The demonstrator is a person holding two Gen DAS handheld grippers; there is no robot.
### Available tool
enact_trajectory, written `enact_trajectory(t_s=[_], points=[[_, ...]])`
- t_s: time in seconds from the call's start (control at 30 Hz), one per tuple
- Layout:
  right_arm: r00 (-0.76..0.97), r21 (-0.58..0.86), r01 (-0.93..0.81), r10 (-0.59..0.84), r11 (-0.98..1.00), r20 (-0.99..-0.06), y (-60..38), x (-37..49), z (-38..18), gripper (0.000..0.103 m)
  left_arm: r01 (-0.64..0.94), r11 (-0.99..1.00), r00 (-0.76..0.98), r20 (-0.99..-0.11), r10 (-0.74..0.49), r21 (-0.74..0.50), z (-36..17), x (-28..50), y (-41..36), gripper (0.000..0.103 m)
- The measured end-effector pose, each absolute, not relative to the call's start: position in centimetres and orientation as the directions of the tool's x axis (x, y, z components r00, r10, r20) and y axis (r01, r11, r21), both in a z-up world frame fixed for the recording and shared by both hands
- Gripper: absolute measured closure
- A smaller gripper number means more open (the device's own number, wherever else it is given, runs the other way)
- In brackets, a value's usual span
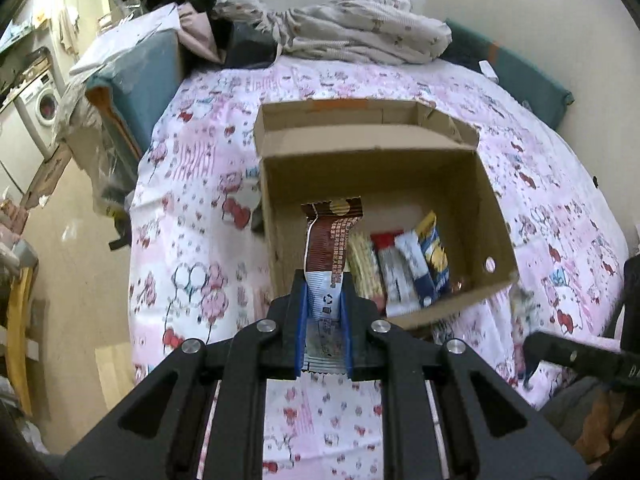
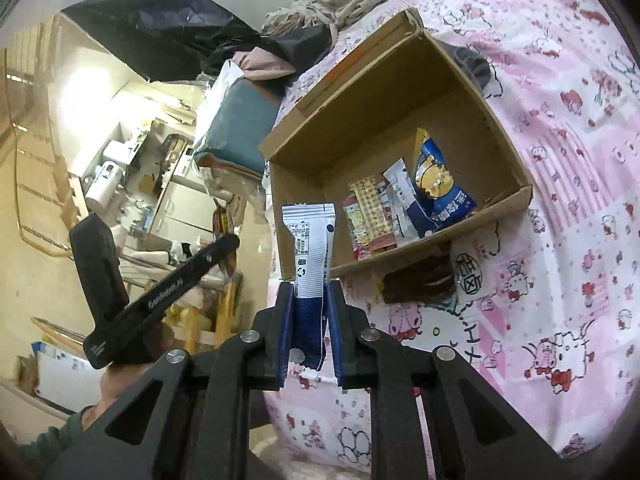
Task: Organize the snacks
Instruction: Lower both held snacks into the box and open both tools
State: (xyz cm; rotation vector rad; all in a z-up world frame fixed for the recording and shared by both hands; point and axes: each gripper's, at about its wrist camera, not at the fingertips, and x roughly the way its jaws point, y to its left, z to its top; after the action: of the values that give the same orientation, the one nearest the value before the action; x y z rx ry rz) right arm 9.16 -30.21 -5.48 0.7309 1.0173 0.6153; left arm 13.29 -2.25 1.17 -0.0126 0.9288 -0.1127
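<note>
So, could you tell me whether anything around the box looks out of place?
Yes: a dark brown packet and a white one lie on the bedsheet beside the cardboard box, not inside with the others.

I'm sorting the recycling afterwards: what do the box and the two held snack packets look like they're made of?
Box: plain brown cardboard, matte, with folded flaps and a punched hole. Brown-and-white packet in the left gripper: thin glossy printed film, crimped zigzag end, probably plastic or foil laminate. White-and-blue packet in the right gripper: similar glossy film.
</note>
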Motion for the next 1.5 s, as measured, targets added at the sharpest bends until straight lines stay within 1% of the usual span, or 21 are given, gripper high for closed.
enact_trajectory(t_s=[0.23,0.4,0.5,0.7,0.93,1.0,1.03,1.07,1.17,1.27,1.4,1.5], points=[[0.403,0.773,-0.092,0.733,0.628,-0.547,-30.1,10.2,-6.4,0.085,0.115,0.991,0.583,-0.804,-0.118,-0.062,-0.5,16.8,-3.7,0.091],[0.384,0.791,-0.034,0.738,0.611,-0.554,-30.5,11.7,-7.9,0.085,0.062,0.996,0.561,-0.823,-0.092,-0.069,-2.9,17.8,-3.2,0.091],[0.384,0.784,-0.018,0.728,0.621,-0.568,-30.9,12.8,-8.3,0.085,0.072,0.995,0.555,-0.827,-0.093,-0.064,-3.7,17.9,-3.1,0.091],[0.392,0.761,-0.008,0.702,0.649,-0.594,-31.3,16.1,-8.4,0.085,0.043,0.989,0.523,-0.84,-0.144,-0.143,-4.5,18.8,-2.0,0.091],[0.402,0.706,-0.034,0.656,0.708,-0.639,-31.1,19.9,-8.3,0.085,0.01,0.98,0.481,-0.858,-0.18,-0.2,-5.3,19.9,-1.6,0.091],[0.403,0.676,-0.032,0.629,0.736,-0.665,-31.1,20.6,-8.3,0.085,0.008,0.978,0.468,-0.863,-0.189,-0.209,-5.6,20.1,-1.8,0.091],[0.401,0.631,-0.032,0.588,0.775,-0.703,-31.0,20.9,-8.3,0.085,0.013,0.977,0.458,-0.867,-0.197,-0.215,-5.7,20.1,-2.0,0.091],[0.403,0.609,-0.035,0.568,0.793,-0.717,-31.2,21.0,-8.3,0.085,0.015,0.976,0.45,-0.87,-0.201,-0.218,-5.9,20.1,-2.1,0.091],[0.399,0.587,-0.032,0.549,0.809,-0.734,-31.1,20.9,-8.4,0.085,0.002,0.971,0.413,-0.884,-0.218,-0.239,-6.7,20.1,-2.5,0.091],[0.387,0.529,-0.034,0.499,0.848,-0.775,-30.9,20.8,-8.8,0.085,-0.001,0.972,0.39,-0.895,-0.215,-0.234,-7.4,20.1,-2.8,0.09],[0.366,0.502,-0.027,0.476,0.864,-0.8,-30.7,20.9,-9.6,0.085,-0.004,0.972,0.373,-0.902,-0.217,-0.236,-7.9,20.1,-3.0,0.089],[0.348,0.509,-0.023,0.484,0.861,-0.803,-30.4,21.0,-10.0,0.085,0.001,0.97,0.37,-0.901,-0.225,-0.242,-8.1,20.0,-3.2,0.089]])
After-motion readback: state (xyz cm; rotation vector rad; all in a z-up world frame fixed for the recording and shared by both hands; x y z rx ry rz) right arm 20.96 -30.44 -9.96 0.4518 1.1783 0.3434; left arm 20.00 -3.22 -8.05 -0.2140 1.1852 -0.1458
